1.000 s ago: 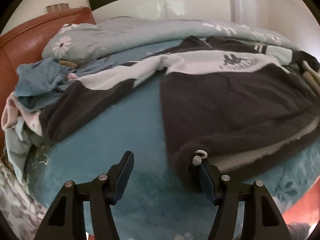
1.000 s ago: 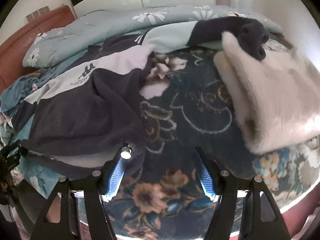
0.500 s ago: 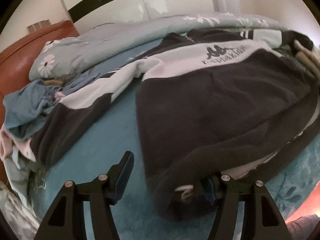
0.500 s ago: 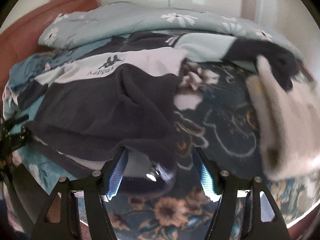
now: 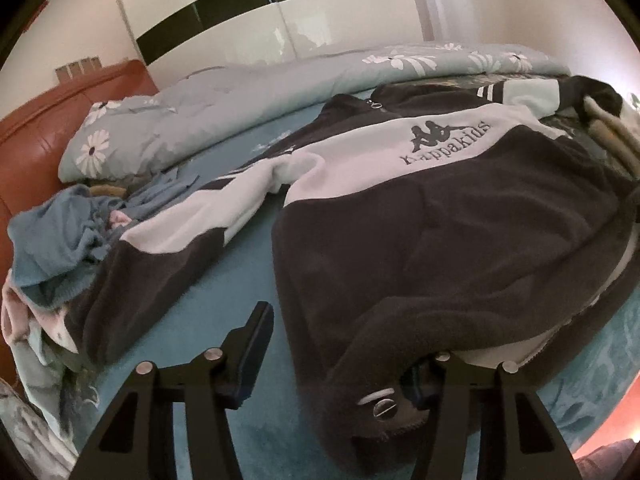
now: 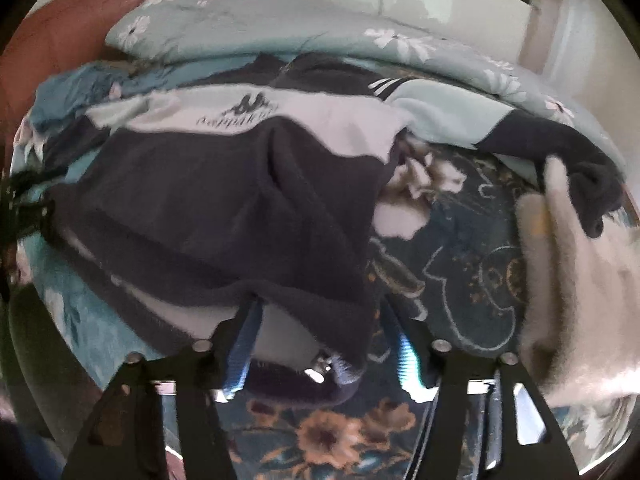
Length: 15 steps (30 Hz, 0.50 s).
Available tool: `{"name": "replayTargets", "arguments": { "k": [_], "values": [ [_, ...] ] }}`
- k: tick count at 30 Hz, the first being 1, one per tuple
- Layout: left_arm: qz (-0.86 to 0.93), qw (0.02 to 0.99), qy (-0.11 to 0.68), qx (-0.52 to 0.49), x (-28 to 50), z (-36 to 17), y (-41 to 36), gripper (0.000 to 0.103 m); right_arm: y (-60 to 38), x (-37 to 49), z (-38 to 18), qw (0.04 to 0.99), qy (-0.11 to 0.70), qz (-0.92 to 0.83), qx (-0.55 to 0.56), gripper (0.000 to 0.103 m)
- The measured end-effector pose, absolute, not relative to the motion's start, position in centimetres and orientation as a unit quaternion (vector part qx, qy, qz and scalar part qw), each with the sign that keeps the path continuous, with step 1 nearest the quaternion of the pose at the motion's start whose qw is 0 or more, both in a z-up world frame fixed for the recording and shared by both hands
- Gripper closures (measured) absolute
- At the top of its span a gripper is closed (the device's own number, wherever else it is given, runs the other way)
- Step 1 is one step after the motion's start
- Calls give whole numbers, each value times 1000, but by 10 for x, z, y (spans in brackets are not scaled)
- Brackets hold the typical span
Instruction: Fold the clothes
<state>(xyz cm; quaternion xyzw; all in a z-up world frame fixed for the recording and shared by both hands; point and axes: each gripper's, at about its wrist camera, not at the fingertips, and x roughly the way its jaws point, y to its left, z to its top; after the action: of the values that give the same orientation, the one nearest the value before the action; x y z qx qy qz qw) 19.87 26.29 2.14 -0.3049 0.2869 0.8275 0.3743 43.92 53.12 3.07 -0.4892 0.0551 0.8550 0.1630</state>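
Since earlier frame, both my grippers pushed under jacket (image 5: 460, 240) hem on bed (image 5: 224, 320). Left gripper (image 5: 340, 356) jaws wide, hem draped over right finger; right gripper (image 6: 324, 344) jaws wide, straddling hem corner, unclamped. Set to lift and fold.

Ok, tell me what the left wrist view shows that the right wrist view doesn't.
Only the left wrist view shows the jacket's outstretched sleeve, the readable chest logo and the plain teal blanket under the open left claw.

Only the right wrist view shows the folded cream garment, the dark floral bedcover and the jacket's other sleeve draped toward that cream garment.

Both show the dark and white jacket, its hem lying between the fingers of each open claw, the right claw included, plus the daisy-print duvet and the red-brown headboard.
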Motion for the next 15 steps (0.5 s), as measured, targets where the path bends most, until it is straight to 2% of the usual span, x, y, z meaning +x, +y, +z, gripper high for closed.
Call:
{"name": "replayTargets", "arguments": {
  "k": [3,11,12,13,14,15],
  "values": [
    [825,377,292,-303,200,20,264,44,524,442,29,159,1,845,-511,62],
    [827,380,303,-283,205,25,275,44,531,424,23,159,-10,849,-504,64],
    [828,384,292,-287,204,27,273,54,530,423,22,159,-12,849,-504,66],
    [829,387,280,-291,202,30,270,76,529,423,23,159,-9,850,-502,68],
    [829,391,268,-296,200,33,267,86,529,425,25,159,-2,853,-498,79],
    [832,393,250,-301,197,35,264,90,529,426,27,158,5,855,-493,82]
  ]
}}
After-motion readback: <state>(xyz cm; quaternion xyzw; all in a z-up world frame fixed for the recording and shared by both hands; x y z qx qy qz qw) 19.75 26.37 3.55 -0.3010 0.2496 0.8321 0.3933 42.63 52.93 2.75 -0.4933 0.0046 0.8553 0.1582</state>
